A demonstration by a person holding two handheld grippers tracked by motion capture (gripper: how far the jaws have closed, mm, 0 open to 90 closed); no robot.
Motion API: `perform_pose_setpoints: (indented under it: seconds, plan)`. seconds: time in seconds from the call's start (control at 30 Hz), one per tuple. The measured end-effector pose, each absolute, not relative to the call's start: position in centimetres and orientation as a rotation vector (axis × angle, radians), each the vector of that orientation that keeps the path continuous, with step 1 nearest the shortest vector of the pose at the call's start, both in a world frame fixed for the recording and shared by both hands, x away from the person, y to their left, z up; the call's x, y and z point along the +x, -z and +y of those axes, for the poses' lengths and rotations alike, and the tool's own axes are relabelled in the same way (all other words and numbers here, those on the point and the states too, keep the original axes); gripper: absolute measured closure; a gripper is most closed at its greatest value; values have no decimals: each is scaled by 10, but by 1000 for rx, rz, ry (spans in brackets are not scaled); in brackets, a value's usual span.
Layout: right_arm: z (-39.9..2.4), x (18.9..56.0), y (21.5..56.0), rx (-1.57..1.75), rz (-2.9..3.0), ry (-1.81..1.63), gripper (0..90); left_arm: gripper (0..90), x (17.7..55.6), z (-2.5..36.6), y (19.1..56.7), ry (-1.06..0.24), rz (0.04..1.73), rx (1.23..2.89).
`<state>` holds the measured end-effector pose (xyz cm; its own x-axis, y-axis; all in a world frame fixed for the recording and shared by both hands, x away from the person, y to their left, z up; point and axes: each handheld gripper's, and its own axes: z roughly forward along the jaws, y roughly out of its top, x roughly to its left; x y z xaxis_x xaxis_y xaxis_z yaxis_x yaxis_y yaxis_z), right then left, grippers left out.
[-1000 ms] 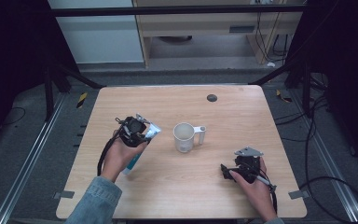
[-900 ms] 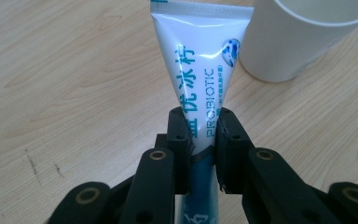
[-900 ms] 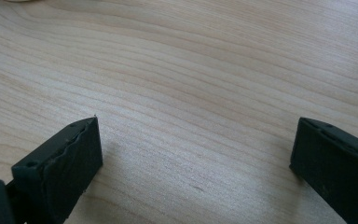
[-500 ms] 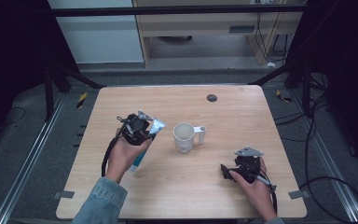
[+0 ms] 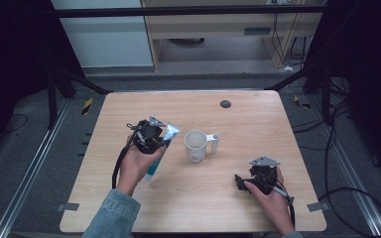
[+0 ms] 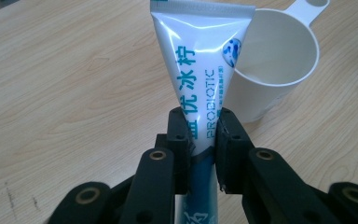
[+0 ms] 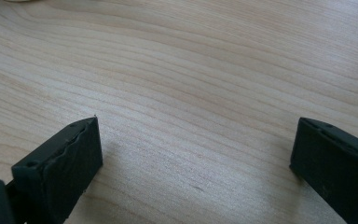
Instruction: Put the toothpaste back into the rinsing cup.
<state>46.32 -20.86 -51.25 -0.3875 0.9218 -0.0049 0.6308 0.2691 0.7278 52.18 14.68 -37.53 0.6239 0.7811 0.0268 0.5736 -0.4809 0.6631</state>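
Between the jaws of the left tool [image 6: 201, 140] a tube [image 6: 200, 79] is clamped at mid-length, crimped end pointing forward and away from the tool. Just ahead of that tool, and touching nothing, a white cup [image 6: 279, 60] stands upright on the desk [image 5: 258, 114], its mouth open upward. The step in hand is judged to be the carry of the tube toward the cup. For the next move, the tube is to be brought over the rim, tilted down and lowered inside before release. The right tool [image 7: 196, 154] is held wide open and empty, low over bare desk.
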Motion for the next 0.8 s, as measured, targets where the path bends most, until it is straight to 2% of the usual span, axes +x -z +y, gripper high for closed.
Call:
perform_pose_setpoints:
  seconds: [0.8]
  plan:
    - [-207,463,512,1411,2114,-912,17,774,514,133,356,-453,1011,2174]
